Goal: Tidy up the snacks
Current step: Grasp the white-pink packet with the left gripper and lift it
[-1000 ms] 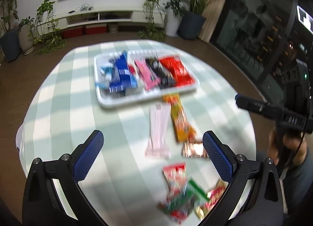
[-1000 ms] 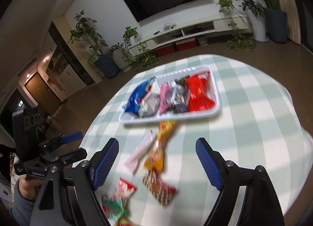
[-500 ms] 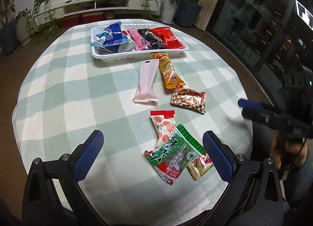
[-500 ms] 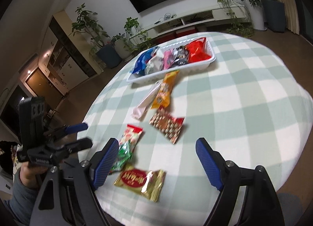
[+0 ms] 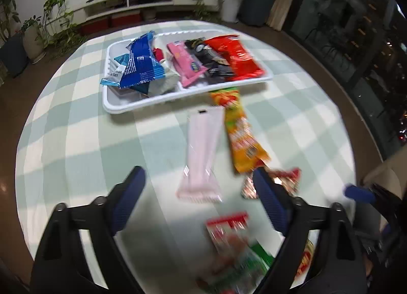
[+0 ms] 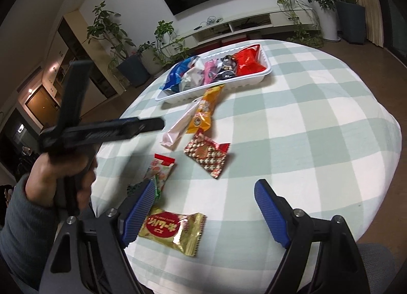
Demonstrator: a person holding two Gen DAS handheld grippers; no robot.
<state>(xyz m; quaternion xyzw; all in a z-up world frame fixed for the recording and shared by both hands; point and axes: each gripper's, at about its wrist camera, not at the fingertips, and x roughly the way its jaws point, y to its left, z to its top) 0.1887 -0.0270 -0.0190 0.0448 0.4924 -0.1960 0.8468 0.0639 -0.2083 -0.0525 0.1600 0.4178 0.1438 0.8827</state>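
The left claw (image 5: 197,200) hangs over the pale pink packet (image 5: 202,153), its jaws closing with nothing pressed between the pads yet; the packet's crimped near end lies between the blue pads in the left wrist view. This looks like the start of a pick, with the white tray (image 5: 132,107) at the far side of the worktop (image 5: 63,141) already holding several snacks. To do it well, bring the claw down so the pads straddle the packet across its narrow width, not along its length, and let one pad slide under an edge before squeezing, since the flat wrapper gives little to bite. The orange packet (image 5: 241,139) lies just beside it, so keep the right-hand pad clear of that one.

The right claw (image 6: 204,214) stands wide and empty above the gold and red packet (image 6: 173,231), which lies near its left pad. It can wait until the tray is free.
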